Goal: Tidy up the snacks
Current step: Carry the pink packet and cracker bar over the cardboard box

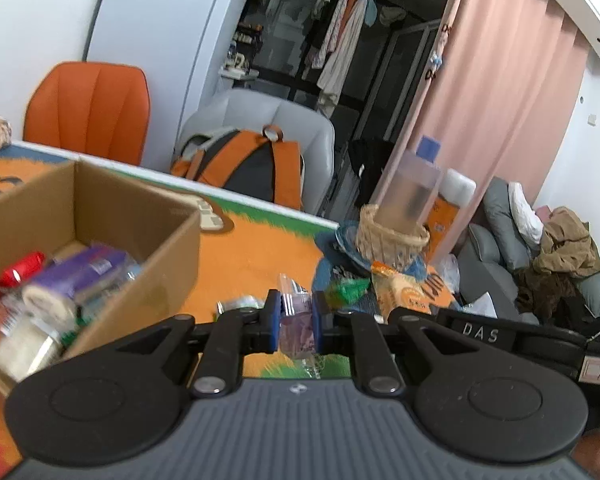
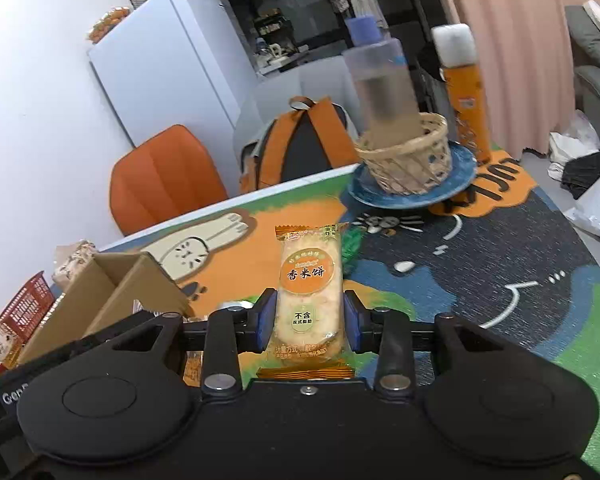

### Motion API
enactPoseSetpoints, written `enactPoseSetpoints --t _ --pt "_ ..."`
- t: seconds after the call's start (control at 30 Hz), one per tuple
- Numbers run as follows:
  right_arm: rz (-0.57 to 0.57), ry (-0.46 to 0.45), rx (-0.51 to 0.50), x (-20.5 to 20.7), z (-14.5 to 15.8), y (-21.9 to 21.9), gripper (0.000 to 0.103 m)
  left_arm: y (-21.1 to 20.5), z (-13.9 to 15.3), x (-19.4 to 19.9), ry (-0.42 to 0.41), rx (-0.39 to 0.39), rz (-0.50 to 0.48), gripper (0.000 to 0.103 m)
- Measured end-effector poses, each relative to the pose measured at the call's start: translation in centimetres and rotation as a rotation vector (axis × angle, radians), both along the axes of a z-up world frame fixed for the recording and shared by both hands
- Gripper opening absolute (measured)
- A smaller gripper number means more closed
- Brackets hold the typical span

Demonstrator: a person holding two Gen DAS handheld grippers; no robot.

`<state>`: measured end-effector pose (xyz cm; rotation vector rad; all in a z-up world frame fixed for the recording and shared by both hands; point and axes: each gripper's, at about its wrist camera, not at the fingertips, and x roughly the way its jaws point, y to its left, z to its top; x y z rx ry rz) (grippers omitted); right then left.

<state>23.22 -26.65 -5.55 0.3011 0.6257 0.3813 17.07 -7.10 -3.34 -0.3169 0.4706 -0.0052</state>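
The left gripper [image 1: 296,322] was clenched on a small purple snack packet [image 1: 297,328], its blue pads [image 1: 273,320] pressed against both sides of the wrapper with only the packet's width between them. The packet's clear crimped top stuck up above the fingers, and its lower end hung below them, off the table mat [image 1: 252,256]. To the gripper's left stood an open cardboard box [image 1: 140,216] already holding several snacks, among them a purple-wrapped roll [image 1: 72,280] and a red-wrapped piece [image 1: 20,270] (the rest too blurred to name).

The right gripper [image 2: 310,320] was grasping an orange rice cracker packet [image 2: 310,284], held upright and lengthwise between its blue pads [image 2: 267,322]. The jaws stood a good deal wider than the left pair, set to the packet's full width, with both pads touching its edges. The packet's upper half rose clear of the fingers, above the cartoon-printed mat [image 2: 480,264].

In the right wrist view the cardboard box [image 2: 112,292] sat to the lower left, near a red plastic basket [image 2: 28,308]. At the far edge of the mat a wicker basket [image 2: 408,160] rested on a blue plate [image 2: 456,176] with a clear bottle [image 2: 384,80] standing in it, and an orange canister [image 2: 466,100] stood just beside the plate. Behind the table were an orange chair [image 2: 160,184] and an orange-and-grey backpack [image 2: 300,140].
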Motion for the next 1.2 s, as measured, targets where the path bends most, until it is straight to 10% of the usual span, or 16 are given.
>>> enactPoseSetpoints --t 1.2 --pt "0.167 -0.077 0.015 -0.7 4.1 10.8 0.036 12.1 3.0 -3.1 -0.033 -0.030 0.245 0.018"
